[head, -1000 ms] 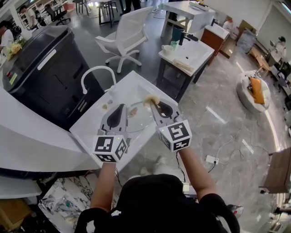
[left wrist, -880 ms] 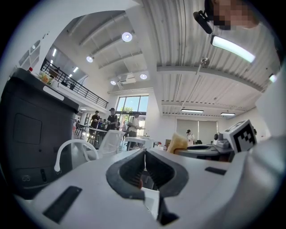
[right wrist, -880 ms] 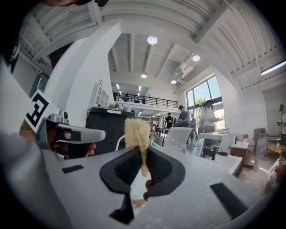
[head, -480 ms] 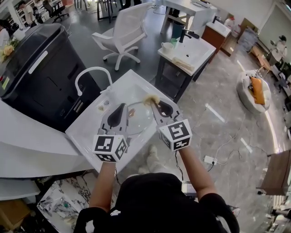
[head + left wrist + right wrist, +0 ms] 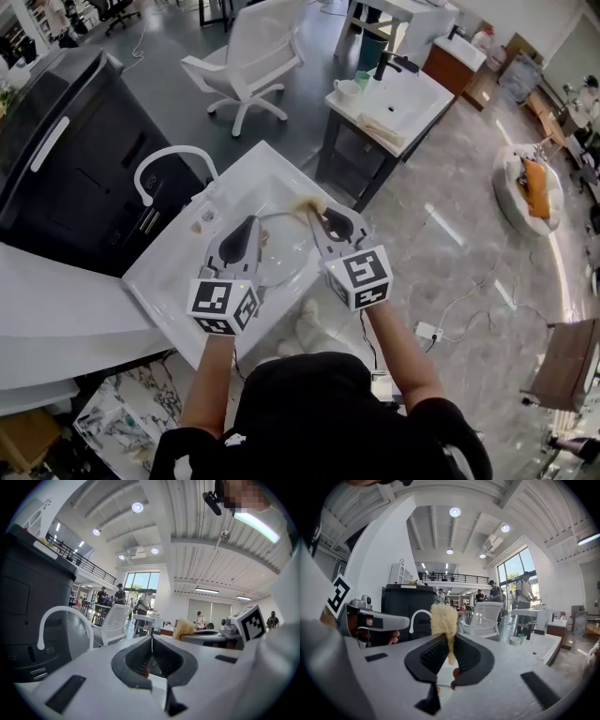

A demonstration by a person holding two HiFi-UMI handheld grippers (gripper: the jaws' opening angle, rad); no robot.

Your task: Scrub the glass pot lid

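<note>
Right gripper pinches a yellow sponge over the glass lid in the sink. Left gripper clenched shut beside it. Faucet far left, chair beyond.

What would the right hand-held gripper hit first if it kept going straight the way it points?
Its sponge leads. Held about level, it likely clears the sink rim and next meets the white chair; depth is unclear.
</note>
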